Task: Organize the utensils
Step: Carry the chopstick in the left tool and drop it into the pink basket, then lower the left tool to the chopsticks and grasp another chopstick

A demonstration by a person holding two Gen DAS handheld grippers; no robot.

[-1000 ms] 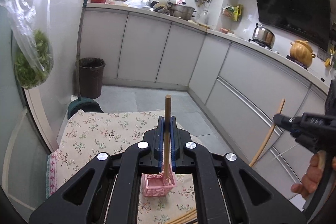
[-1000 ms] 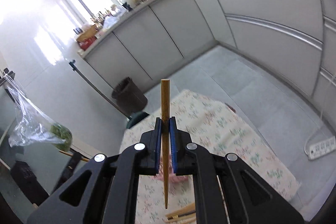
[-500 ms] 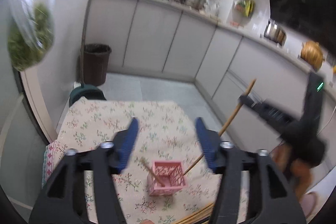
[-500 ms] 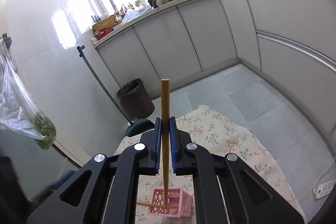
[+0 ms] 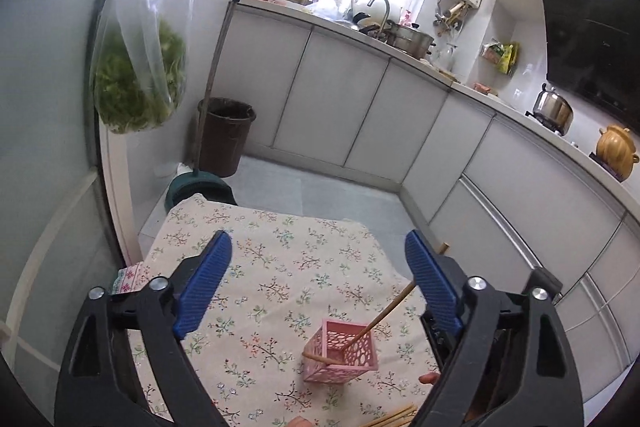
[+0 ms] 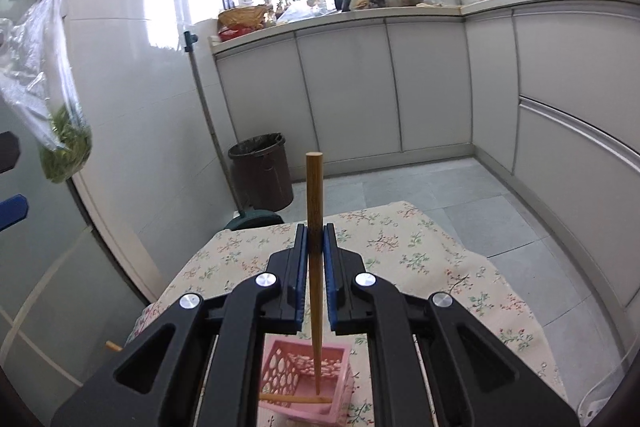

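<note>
Right gripper (image 6: 316, 247) clamped narrow on an upright chopstick (image 6: 314, 227), lower tip already inside the pink basket (image 6: 308, 383) on the flowered worktop (image 6: 420, 251); left gripper (image 5: 316, 283) spread wide, nothing between its fingers (image 5: 204, 283), jaws just been opening; one chopstick (image 5: 320, 358) lying slantwise across the bottom of the basket, visible in both views; a bundle of loose chopsticks (image 5: 394, 417) left on the cloth at the near edge.

Risks from here, as a judgement: basket looks light and unanchored, so a sideways nudge from the held stick could tip or slide it; held tip sits close to the resting stick and could jam against it or lever it out; letting go too high could make the stick bounce over the low rim; the two grippers close together over the same basket, so a clash possible; the loose bundle near the worktop edge could roll off if knocked.

Against a second earlier: left fingers then shut on a chopstick above the basket, now apart with that stick dropped inside; right gripper then held high away from the basket, now lowered over it with the tip within the rim.
</note>
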